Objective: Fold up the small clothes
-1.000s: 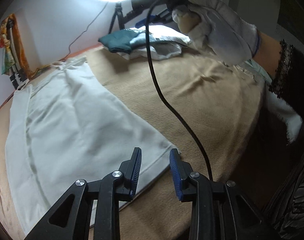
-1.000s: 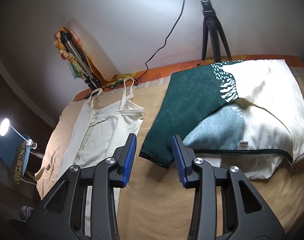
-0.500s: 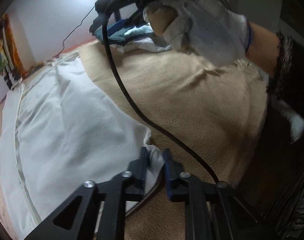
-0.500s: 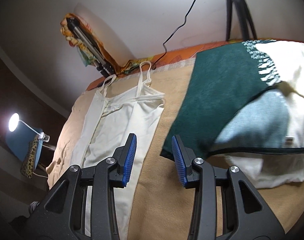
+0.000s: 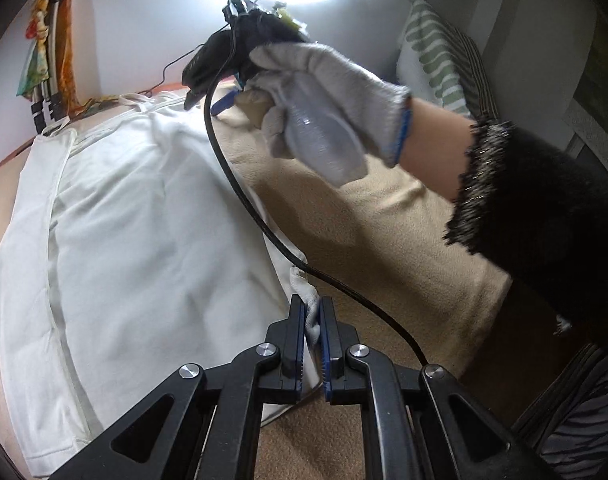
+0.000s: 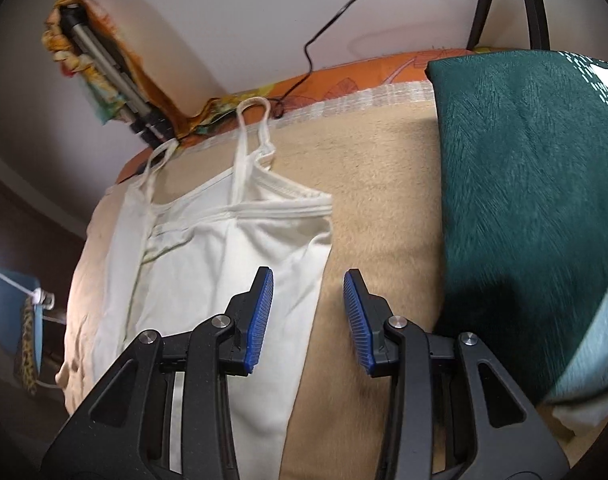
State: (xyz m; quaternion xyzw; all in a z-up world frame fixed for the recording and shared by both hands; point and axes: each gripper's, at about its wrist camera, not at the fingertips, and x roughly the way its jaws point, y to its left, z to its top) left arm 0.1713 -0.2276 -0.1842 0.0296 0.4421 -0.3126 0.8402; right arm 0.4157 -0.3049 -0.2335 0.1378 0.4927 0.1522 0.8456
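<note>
Your left gripper (image 5: 313,332) has its blue pads pressed close together on a bunched corner of the white camisole (image 5: 144,240), at the hem end nearest you; only your left wrist camera shows this pinch, with the fabric squeezed up between the pads. That same view shows the camisole spread flat across the tan blanket (image 5: 364,240), running away from you toward the wall, and your gloved right hand (image 5: 324,120) held above the blanket with the right gripper (image 5: 220,104) angled down near the garment's far end. From there only its dark body and a bit of blue pad can be made out, so you cannot tell its opening in that view. A black cable (image 5: 240,196) droops from it across the camisole's edge toward you. Your right wrist camera settles the matter: the right gripper (image 6: 307,316) stands wide apart with nothing between its pads, one pad over the camisole's (image 6: 224,272) side edge and the other over bare blanket (image 6: 384,208). This view alone shows the two thin straps (image 6: 252,128) lying toward the orange sheet (image 6: 344,84) at the wall, a dark green cushion (image 6: 524,200) on the blanket beside the garment, and a folded tripod (image 6: 108,68) leaning in the corner.
</note>
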